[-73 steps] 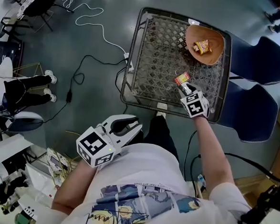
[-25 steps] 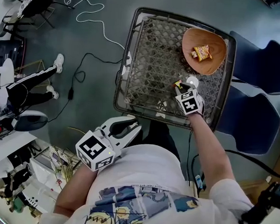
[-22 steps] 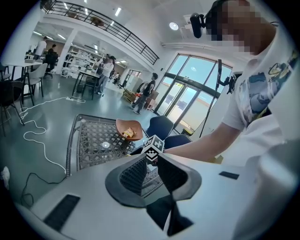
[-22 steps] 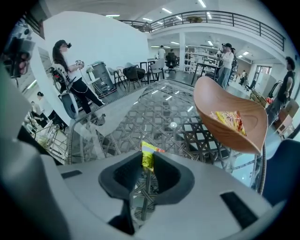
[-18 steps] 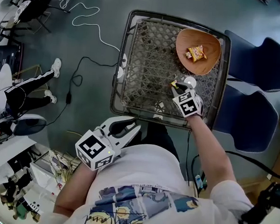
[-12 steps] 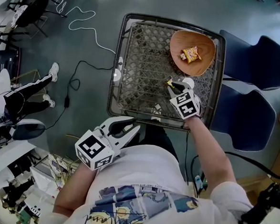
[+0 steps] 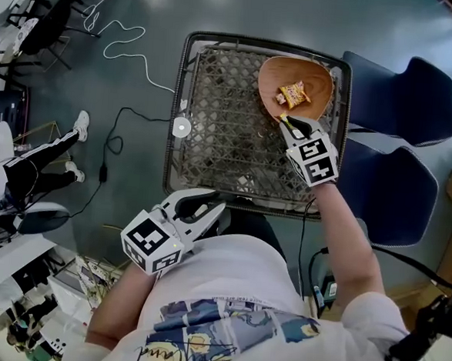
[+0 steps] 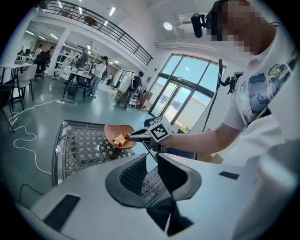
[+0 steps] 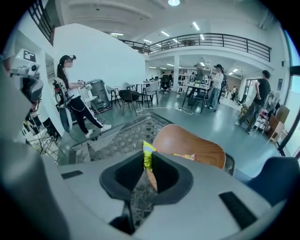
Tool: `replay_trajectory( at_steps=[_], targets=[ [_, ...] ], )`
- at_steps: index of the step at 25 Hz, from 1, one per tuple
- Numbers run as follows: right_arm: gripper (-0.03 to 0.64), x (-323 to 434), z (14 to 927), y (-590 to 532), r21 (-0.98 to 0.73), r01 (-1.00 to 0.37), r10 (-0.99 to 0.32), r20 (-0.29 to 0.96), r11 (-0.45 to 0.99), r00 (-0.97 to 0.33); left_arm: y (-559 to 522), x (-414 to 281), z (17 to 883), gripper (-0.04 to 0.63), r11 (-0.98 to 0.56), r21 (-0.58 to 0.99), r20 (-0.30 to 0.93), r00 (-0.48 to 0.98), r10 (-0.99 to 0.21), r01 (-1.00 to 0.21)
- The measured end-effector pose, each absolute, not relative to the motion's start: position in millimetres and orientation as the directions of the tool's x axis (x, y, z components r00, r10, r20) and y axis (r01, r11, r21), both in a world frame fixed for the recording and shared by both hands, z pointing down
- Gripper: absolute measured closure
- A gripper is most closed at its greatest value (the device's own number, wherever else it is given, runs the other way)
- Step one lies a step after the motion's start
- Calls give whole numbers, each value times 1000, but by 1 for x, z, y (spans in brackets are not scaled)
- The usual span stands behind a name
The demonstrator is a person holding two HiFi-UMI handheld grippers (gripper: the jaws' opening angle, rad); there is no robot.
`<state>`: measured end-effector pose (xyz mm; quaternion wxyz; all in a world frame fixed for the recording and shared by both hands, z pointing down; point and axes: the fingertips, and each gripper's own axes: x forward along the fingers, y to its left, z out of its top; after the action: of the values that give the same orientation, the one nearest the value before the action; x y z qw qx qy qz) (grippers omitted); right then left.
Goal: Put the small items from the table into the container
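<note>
A wooden bowl (image 7: 272,67) with an orange snack packet (image 7: 292,93) in it stands at the far right of the black mesh table (image 7: 216,98). My right gripper (image 7: 285,124) hovers at the bowl's near rim, shut on a small yellow-green packet (image 9: 147,154) whose top sticks up between the pads. The left gripper view shows that bowl (image 8: 112,133) with the right gripper (image 8: 133,137) beside it. My left gripper (image 7: 209,208) stays close to my body, off the table's near edge. It is empty, with a narrow gap between its jaws.
Two blue chairs (image 7: 402,95) (image 7: 387,187) stand against the table's right side. Cables (image 7: 128,38) trail over the floor to the left. A person (image 9: 70,93) stands to the left, and others work at desks further back.
My right gripper has lifted the yellow-green packet off the mesh table and carried it up to the bowl's rim. The left gripper has hardly shifted.
</note>
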<state>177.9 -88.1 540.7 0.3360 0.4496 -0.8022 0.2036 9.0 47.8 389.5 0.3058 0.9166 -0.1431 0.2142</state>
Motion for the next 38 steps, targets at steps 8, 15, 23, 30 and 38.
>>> replay_trajectory(
  at_steps=[8, 15, 23, 30, 38],
  targets=[
    [557, 252, 569, -112, 14, -887, -581, 761, 461, -290, 37, 33, 397, 518, -770, 494, 491, 860, -135, -403],
    [555, 270, 607, -113, -11, -884, -516, 809, 467, -282, 33, 38, 401, 518, -758, 494, 512, 847, -141, -425],
    [555, 275, 633, -114, -28, -868, -471, 831, 496, -296, 29, 47, 406, 518, -752, 488, 526, 837, -152, -443],
    [554, 274, 648, -114, -64, -865, -425, 852, 497, -307, 29, 43, 408, 518, -743, 484, 540, 826, -161, -461],
    [526, 276, 642, -110, -75, -877, -446, 838, 475, -314, 35, 44, 406, 518, -748, 488, 526, 835, -159, -450]
  ],
)
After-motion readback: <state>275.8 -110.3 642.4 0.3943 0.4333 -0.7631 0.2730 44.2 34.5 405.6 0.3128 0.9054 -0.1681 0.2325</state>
